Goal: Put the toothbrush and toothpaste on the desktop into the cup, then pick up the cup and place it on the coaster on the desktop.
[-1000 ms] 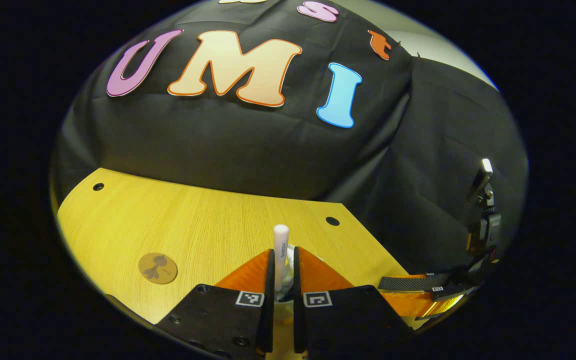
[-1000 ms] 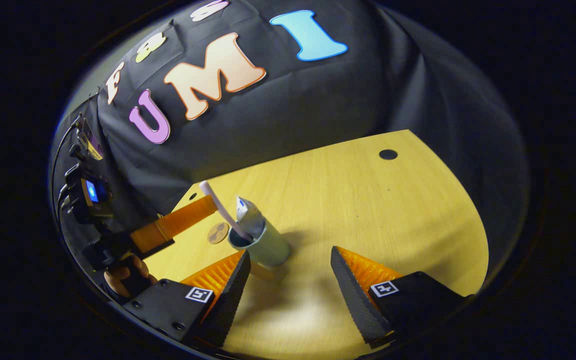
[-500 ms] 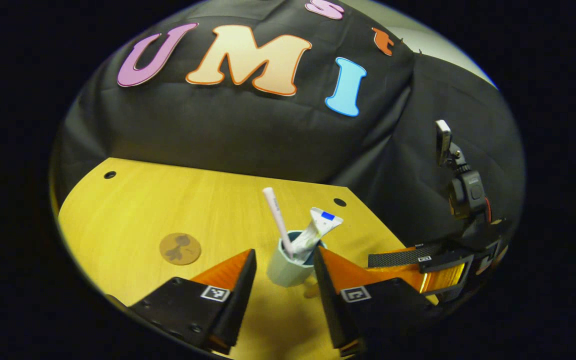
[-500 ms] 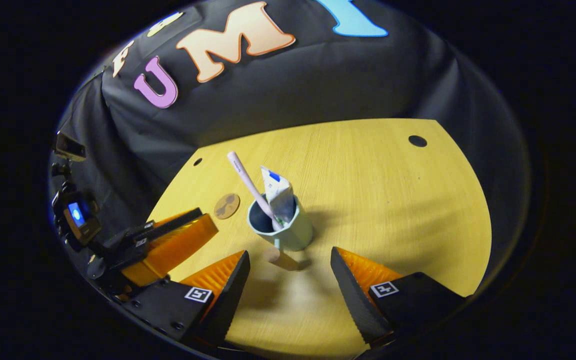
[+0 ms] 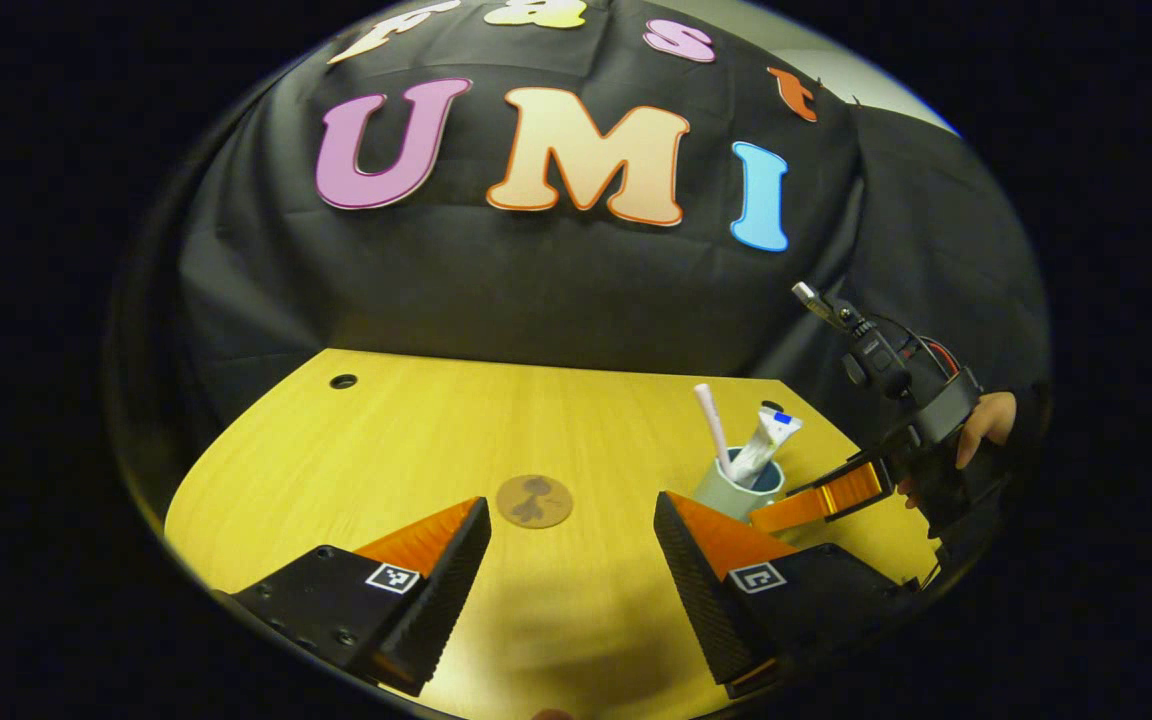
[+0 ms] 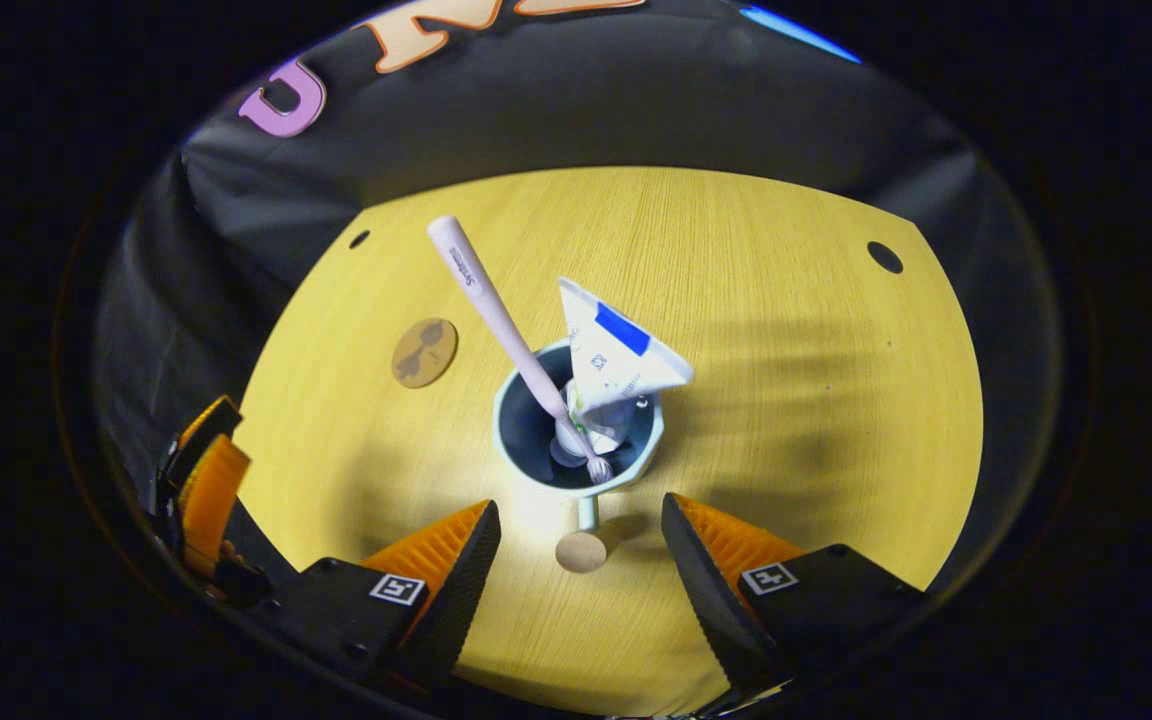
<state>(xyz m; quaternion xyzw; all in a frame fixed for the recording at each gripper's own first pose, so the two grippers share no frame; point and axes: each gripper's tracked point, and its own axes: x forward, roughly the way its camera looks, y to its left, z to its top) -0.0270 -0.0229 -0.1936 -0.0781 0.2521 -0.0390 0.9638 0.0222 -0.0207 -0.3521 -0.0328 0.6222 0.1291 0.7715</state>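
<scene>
A pale green cup point(image 6: 576, 470) stands on the wooden table point(image 6: 786, 400), seen from above in the right gripper view. A pink toothbrush point(image 6: 492, 306) leans out of it to the left and a white toothpaste tube point(image 6: 614, 362) stands in it. The cup's small handle ends in a round knob point(image 6: 581, 551), which lies between the fingers of my open right gripper point(image 6: 581, 540) without touching them. In the left gripper view my left gripper point(image 5: 571, 540) is open and empty, just short of the round brown coaster point(image 5: 534, 500). The cup point(image 5: 736, 492) is to its right, with the right gripper point(image 5: 806, 502) beside it.
A hand point(image 5: 981, 425) holds the right gripper at the table's right edge. The left gripper point(image 6: 206, 490) shows at the left rim of the right gripper view, well left of the coaster point(image 6: 425, 352). Small round holes point(image 6: 884, 257) point(image 5: 343, 381) sit near the table's far corners.
My left gripper let go of the toothbrush, opened and drew back to the left, facing the coaster. My right gripper moved in over the cup and now looks down into it.
</scene>
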